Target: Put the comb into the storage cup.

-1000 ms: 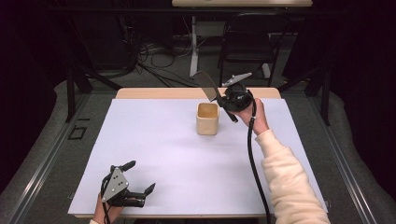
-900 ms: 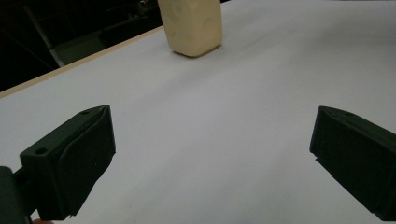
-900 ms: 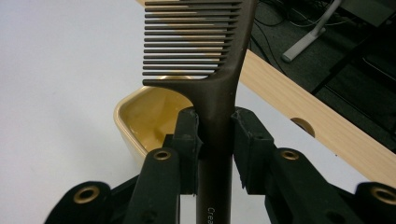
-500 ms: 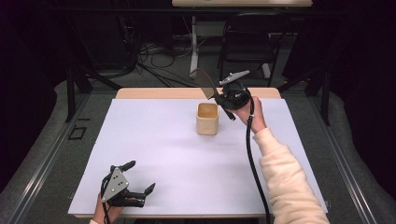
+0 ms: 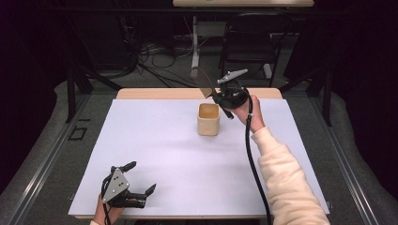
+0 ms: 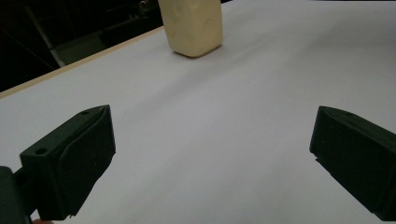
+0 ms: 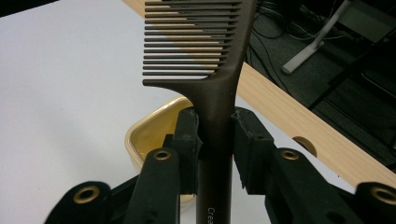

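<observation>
A dark brown comb (image 7: 205,56) stands between the pads of my right gripper (image 7: 215,140), which is shut on its handle; the teeth point left in the right gripper view. Above the table's far middle, my right gripper (image 5: 220,96) holds the comb (image 5: 202,80) tilted up and away, just right of and above a cream square cup (image 5: 208,119). The cup's open rim (image 7: 154,128) lies right below the jaws. My left gripper (image 5: 141,180) rests near the table's front left, jaws wide apart with nothing between them. The cup (image 6: 192,23) shows far ahead of it.
A white sheet (image 5: 155,150) covers the table, with a wooden strip (image 5: 159,93) bare along the far edge. Beyond it stand a black chair (image 5: 248,42), floor cables and dark frame legs. A black cable (image 5: 253,164) trails from my right gripper along the sleeve.
</observation>
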Demonstrator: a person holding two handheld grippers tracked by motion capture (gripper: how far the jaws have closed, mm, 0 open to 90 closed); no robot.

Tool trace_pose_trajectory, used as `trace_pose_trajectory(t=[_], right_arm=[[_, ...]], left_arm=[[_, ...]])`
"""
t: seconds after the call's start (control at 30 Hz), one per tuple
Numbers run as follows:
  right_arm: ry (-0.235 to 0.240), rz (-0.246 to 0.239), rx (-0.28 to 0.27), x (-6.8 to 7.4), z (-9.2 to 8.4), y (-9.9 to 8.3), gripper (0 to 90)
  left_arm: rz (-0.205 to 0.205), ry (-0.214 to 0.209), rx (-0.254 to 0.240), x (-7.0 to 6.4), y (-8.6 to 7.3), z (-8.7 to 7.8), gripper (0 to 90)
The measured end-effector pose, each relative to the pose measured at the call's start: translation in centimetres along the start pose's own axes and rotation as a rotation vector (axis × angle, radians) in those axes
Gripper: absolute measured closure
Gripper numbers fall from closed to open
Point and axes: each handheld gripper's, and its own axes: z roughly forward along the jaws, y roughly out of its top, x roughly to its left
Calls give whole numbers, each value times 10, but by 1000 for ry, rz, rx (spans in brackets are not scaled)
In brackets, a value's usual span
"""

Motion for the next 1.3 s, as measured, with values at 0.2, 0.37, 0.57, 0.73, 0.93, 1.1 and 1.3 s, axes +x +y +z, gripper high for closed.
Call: trace_pose_trajectory(t=[0.2,0.37,0.57,0.73,0.93,1.1,1.3], right_arm=[[2,-1,-6,1,1,2,723],[0,7,-20,1,1,4,723],[-2,10,-29,2,1,6,723],[-2,11,-39,3,3,8,723],[-2,5,-60,6,4,11,723],[0,4,-79,8,5,12,722],[1,3,-107,8,7,13,722]], left_arm=[[-1,0,-1,0,0,0,2],[-1,0,-1,0,0,0,2],[-1,2,0,0,0,0,2],[-1,2,-1,0,0,0,2],[0,0,-1,0,0,0,2],[-1,0,-1,0,0,0,2],[-2,0,-3,0,0,0,2]])
